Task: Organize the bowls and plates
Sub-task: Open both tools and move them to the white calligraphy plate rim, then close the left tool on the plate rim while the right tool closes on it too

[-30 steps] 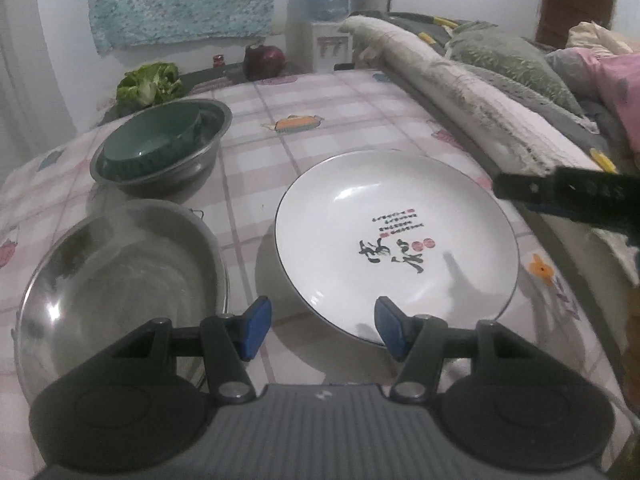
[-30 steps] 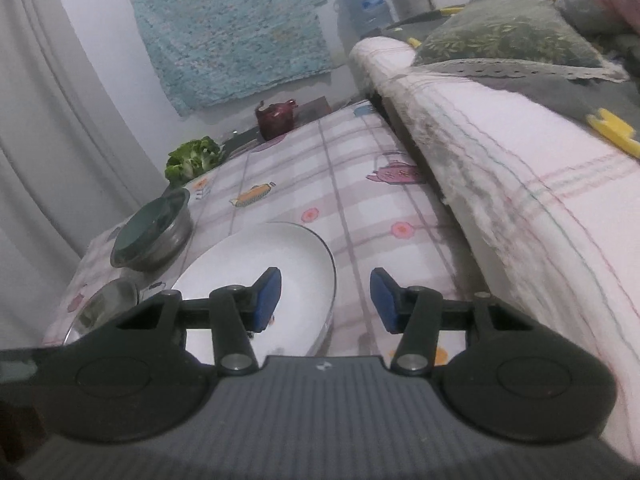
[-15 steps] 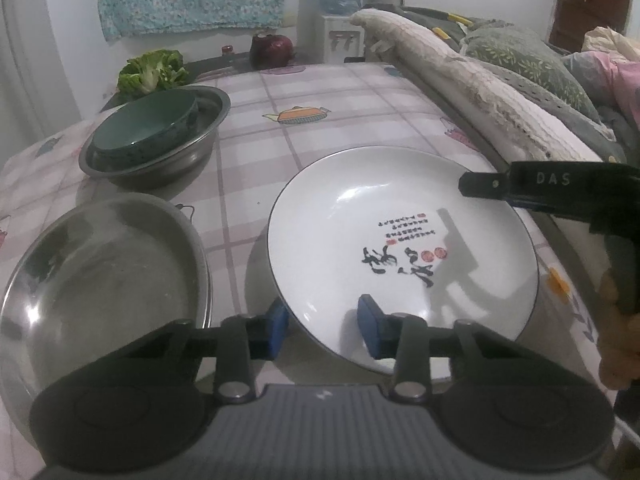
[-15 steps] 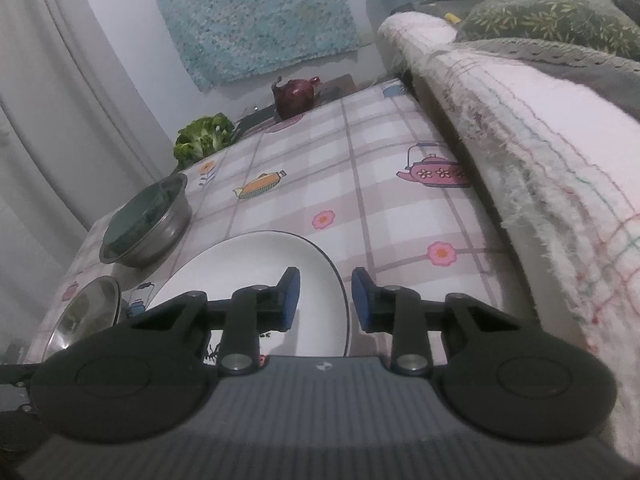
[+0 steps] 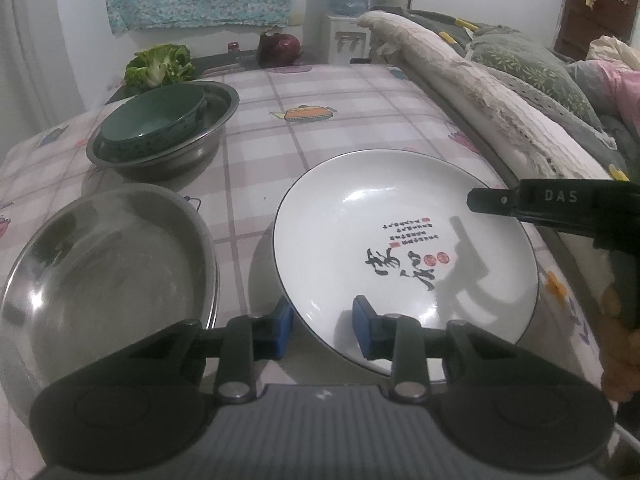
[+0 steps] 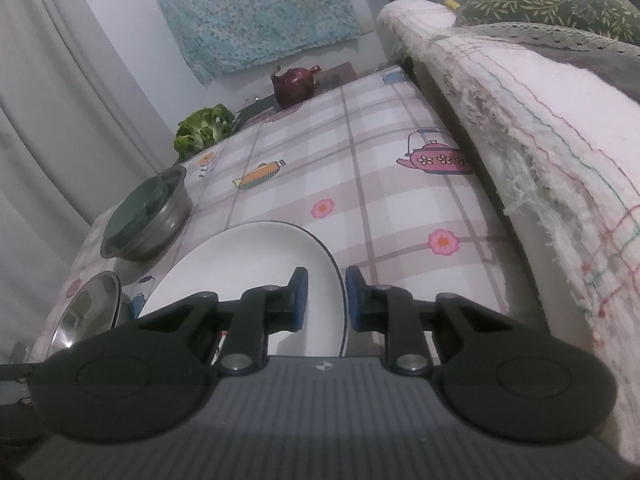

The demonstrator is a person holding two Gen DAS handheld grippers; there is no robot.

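Left wrist view: my left gripper (image 5: pixel 322 330) straddles the near rim of the white plate (image 5: pixel 404 256), one blue pad under the outside of the rim and the other on the plate's inner face. Its jaws are closing, with the rim between them; I cannot tell whether both pads already press on it. The plate lies on the checked tablecloth (image 5: pixel 320 128) just ahead of my fingers, with black calligraphy and red seals near its middle. To the left of my fingers, close by, sits an empty steel basin (image 5: pixel 108 264). Farther ahead on that side a green bowl (image 5: pixel 152 122) rests inside a second steel basin (image 5: pixel 192 148). Beyond that are leafy greens (image 5: pixel 158 64) and a dark red teapot (image 5: pixel 280 46) at the far edge. From the right, my right gripper (image 5: pixel 486 202) reaches over the plate's far-right rim, held in my hand (image 5: pixel 618 344).

Right wrist view: my right gripper (image 6: pixel 322 300) has the plate (image 6: pixel 248 264) rim running between its blue pads. Its jaws are closing, the gap narrow; contact on the rim is not clear to me. Ahead and left stands the basin (image 6: pixel 160 224) with the green bowl (image 6: pixel 140 206) in it; the empty basin (image 6: pixel 90 312) is nearer, at my far left. To my right a blanket (image 6: pixel 540 128) hangs beside the table.
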